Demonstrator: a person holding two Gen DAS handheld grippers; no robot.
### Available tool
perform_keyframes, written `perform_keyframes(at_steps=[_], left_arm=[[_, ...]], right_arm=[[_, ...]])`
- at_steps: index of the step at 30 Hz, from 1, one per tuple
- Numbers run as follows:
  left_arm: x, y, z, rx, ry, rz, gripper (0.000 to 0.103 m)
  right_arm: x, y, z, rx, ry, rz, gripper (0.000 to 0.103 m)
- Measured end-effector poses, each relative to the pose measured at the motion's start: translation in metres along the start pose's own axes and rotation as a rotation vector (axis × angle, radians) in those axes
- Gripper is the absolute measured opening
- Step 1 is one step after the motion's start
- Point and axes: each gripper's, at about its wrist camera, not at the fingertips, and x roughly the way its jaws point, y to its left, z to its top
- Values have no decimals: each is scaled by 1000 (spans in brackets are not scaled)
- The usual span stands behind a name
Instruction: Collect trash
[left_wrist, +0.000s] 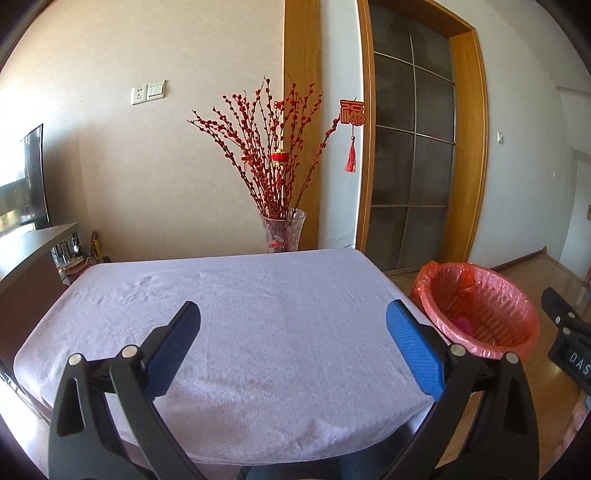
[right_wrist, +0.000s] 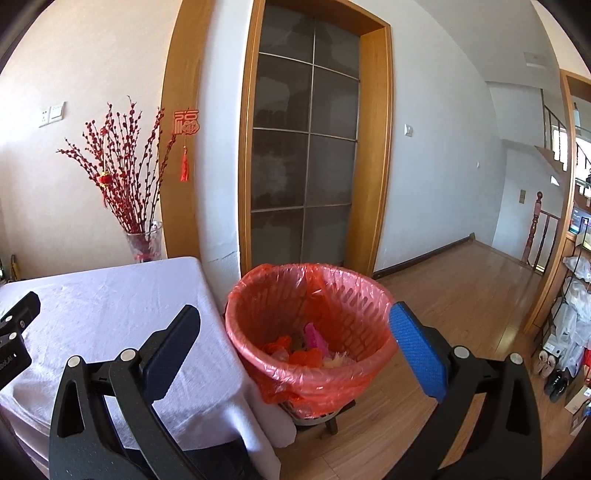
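Red-lined bin (right_wrist: 310, 332) beside my bench's (left_wrist: 236, 317) right edge holds the trash (right_wrist: 310, 347). Vase (left_wrist: 282, 234) behind. Left hand-held gripper (left_wrist: 293, 317) and right hand-held gripper (right_wrist: 295, 325) both released, empty.

Lilac tablecloth (left_wrist: 221, 295), red-lined bin (right_wrist: 306, 332), blue-padded tongs (left_wrist: 291, 332), red branches (left_wrist: 273, 155)

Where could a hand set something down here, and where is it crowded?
The whole cloth-covered table is bare, from its near edge to the vase of red branches behind it. Crowded: the red-lined bin off its right edge, with trash in its bottom, and the shoes and bags along the right wall.
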Motion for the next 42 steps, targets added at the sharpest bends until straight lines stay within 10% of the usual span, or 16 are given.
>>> perform_keyframes(at_steps=[42], left_arm=[[-14,-5,-13,13,15,20,99]], right_arm=[[-8,-6,-18,15,53,26,101]])
